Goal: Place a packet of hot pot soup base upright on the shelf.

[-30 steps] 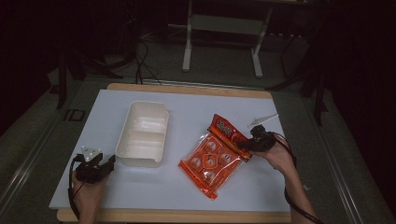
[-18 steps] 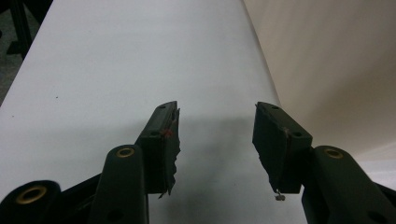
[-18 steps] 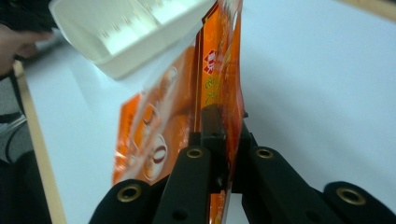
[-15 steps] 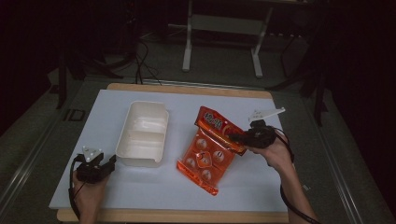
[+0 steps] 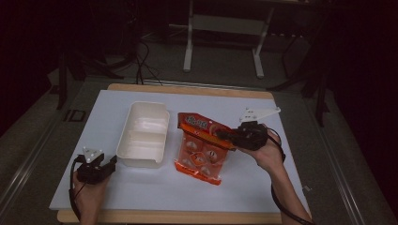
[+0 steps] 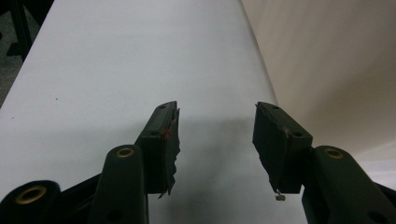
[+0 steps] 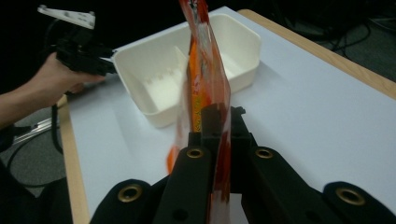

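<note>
Bench from the high view: a white sheet covers it, with a white tray left of centre. Just right of the tray an orange bag hangs tilted, its top edge pinched in the right gripper, its bottom edge at or just above the sheet. The left gripper sits near the tray's near corner, at the bench's left front.

Left gripper view: the left gripper has its jaws apart with nothing between them, bare sheet beneath and the tray wall close by on the right.

Right gripper view: the right gripper has its jaws closed tight on the bag, which is seen edge-on in front of the tray. Beyond, at left, the other hand holds the left gripper beside the tray's corner.
</note>
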Motion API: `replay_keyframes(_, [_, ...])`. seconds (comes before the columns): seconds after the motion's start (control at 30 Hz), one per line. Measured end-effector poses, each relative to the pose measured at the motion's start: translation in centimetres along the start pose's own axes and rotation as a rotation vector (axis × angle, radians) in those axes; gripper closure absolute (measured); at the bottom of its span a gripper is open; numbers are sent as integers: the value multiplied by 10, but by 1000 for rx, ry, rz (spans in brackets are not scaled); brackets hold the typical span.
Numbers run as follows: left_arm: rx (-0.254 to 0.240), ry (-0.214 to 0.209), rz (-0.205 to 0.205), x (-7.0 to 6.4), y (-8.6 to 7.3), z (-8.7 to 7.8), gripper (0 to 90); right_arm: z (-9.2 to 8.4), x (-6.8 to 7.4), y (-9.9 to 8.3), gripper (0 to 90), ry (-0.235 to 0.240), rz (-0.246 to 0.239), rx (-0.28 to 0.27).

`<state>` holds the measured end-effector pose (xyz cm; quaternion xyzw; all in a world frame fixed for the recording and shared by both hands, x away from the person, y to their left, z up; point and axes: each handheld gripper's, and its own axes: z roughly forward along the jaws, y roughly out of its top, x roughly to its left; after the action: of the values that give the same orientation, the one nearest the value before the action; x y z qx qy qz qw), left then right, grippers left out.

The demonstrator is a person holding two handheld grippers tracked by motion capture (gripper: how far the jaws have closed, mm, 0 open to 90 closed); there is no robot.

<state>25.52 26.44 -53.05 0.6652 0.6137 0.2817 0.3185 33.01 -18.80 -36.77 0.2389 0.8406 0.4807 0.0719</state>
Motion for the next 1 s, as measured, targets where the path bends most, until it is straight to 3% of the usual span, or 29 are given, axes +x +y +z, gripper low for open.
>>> replay_keyframes(0.23, [-2,1,0,0,0,0,506,4,12,4,900,-19,-36,-60])
replay_keyframes(0.47, [0,-2,6,-2,0,0,506,13,22,9,900,-84,-99,-91])
replay_keyframes(0.73, [-2,-3,8,-3,0,0,506,16,28,14,900,-98,-86,-170])
replay_keyframes(1.0, [-3,-5,8,-3,0,0,506,20,33,26,900,-73,-81,-172])
